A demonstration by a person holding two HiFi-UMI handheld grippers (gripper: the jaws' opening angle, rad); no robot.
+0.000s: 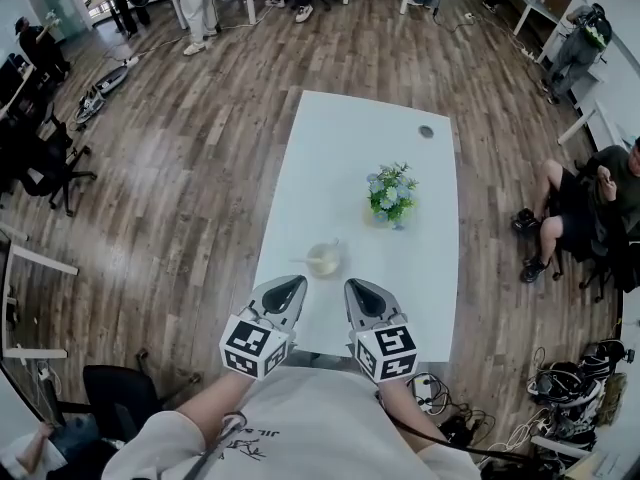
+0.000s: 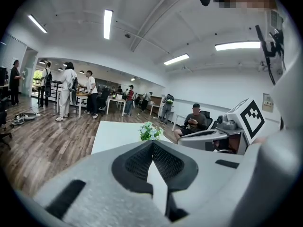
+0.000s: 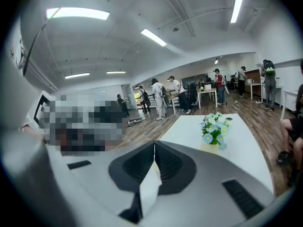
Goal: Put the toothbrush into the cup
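L gripper (image 1: pixel 296 282): jaws fully together, pads meeting along their whole length in the left gripper view (image 2: pixel 152 144), nothing btwn them. It hangs above the near end of the white table (image 1: pixel 330 148), touching nothing, tip aimed toward the far end and slightly down.

R gripper (image 1: pixel 356 285): same, jaws closed tip to tip in the right gripper view (image 3: pixel 154 144), empty, no contact w/ anything. It sits just beside the L one, roughly parallel, w/ the marker cubes toward the person's chest.

Cup (image 1: pixel 324 261): pale, upright on the table, just beyond the two gripper tips and about midway btwn them. Apart from both.

Toothbrush (image 1: pixel 335 245): appears as a slim pale stick rising out of the cup, lower end inside, upper end past the rim, leaning toward the table's far end and a bit right. Long axis near upright, tilted. Very small in the head view, so which end is the head can't be told. Neither gripper view shows it.

Also on the table: a flower pot (image 1: pixel 391 193) farther out to the right, well apart from the cup, and a small dark round thing (image 1: pixel 426 131) near the far right corner.
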